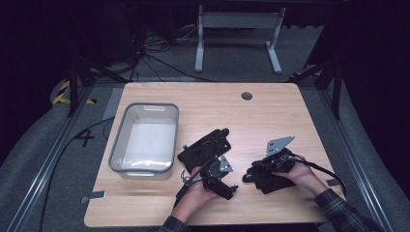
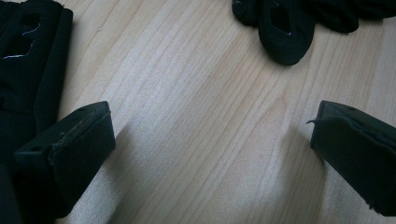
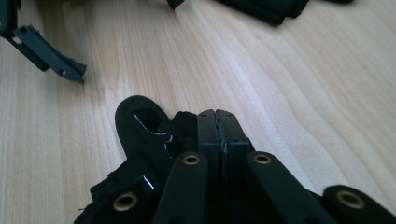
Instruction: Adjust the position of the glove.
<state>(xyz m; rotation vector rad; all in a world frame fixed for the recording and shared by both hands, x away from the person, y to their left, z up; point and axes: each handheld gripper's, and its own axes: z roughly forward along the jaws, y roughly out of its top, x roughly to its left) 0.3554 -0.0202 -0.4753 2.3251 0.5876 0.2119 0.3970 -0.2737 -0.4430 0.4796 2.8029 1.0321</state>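
— Where is the black cut-out piece (image 3: 144,135) lying relative to the right tongs (image 3: 217,123)?

— It is lying under them and spilling out to their left in the right gripper view; its rounded end is pointing ahead, so its long axis is running roughly along the jaws. The jaws are pressing pad to pad, fully closed; I cannot tell whether an edge of the cloth-like stuff is caught between them, since the piece is sitting mostly beside and beneath.

— And the left tongs (image 2: 210,126)?

— They are standing wide open over bare desk (image 1: 270,111) with nothing between them; they are facing the same cut-out piece, which is showing across the wood at the top of the left gripper view. The flat black piece (image 1: 205,147) is lying just beside their left jaw (closer than anything else to that hand).

— So which hand is nearer?

— The right one is already sitting on the cut-out piece; the left is lying apart from it. I am judging that any lift toward the grey bin (image 1: 117,145), off to the left, is depending on the right tongs reopening and coming in across that long axis.
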